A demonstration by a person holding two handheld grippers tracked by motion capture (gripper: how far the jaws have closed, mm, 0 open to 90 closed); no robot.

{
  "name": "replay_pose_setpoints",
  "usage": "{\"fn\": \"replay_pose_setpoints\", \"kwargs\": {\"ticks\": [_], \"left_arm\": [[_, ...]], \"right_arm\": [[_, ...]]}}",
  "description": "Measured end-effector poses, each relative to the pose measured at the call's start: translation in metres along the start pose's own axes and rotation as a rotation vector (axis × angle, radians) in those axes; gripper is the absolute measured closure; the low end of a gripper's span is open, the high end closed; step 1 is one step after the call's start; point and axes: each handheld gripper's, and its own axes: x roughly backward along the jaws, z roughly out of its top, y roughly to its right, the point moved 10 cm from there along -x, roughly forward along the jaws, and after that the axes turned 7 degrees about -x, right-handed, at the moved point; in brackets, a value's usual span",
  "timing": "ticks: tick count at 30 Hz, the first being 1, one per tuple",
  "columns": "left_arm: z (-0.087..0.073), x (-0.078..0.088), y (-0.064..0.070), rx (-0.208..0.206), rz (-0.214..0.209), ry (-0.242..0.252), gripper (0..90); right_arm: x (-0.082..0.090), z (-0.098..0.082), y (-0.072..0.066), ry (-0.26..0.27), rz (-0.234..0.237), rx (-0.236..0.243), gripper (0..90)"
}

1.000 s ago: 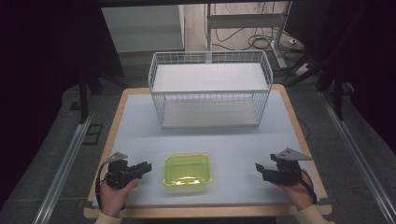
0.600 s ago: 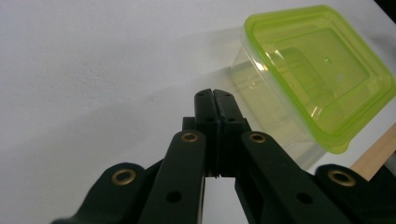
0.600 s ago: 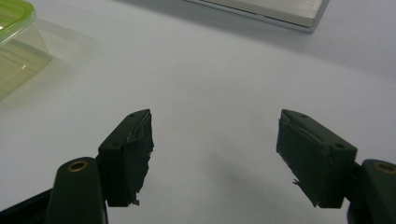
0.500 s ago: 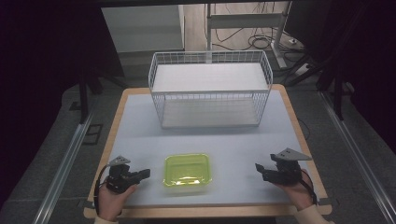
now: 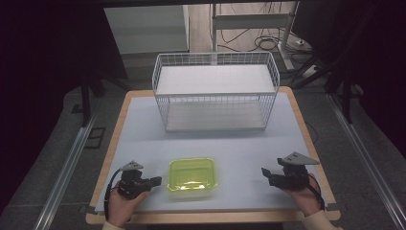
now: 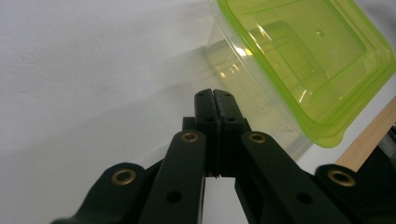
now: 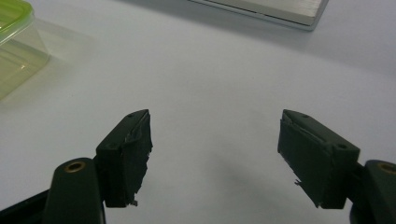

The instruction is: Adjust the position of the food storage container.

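Observation:
A clear box with a lime-green lid sits near the front middle of the pale table top. My left gripper lies just left of it, held low in a hand, its jaws pressed together with nothing between them. In the left gripper view the shut tips point at the near corner of the lime-lidded box, a short gap away. My right gripper rests at the front right, well clear of the box, and is open. In the right gripper view its jaws stand wide over bare table, the box at far left.
A white wire basket stands at the back middle of the table, with its lower edge at the top of the right gripper view. The table has a wooden rim. Metal rails run along the floor on both sides.
The left gripper's jaws have come together and that hand has shifted slightly near the box. The right hand and the box have not moved.

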Motion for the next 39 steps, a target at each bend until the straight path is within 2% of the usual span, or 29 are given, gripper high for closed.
{"fn": "replay_pose_setpoints", "kwargs": {"ticks": [9,39], "left_arm": [[0.005,-0.009,0.012,-0.03,-0.015,-0.014,90.0],[0.021,-0.045,0.033,-0.064,-0.049,-0.069,90.0]], "right_arm": [[0.001,0.0,-0.001,0.001,0.0,0.001,26.1],[0.0,0.0,-0.002,-0.005,0.0,0.009,26.0]]}}
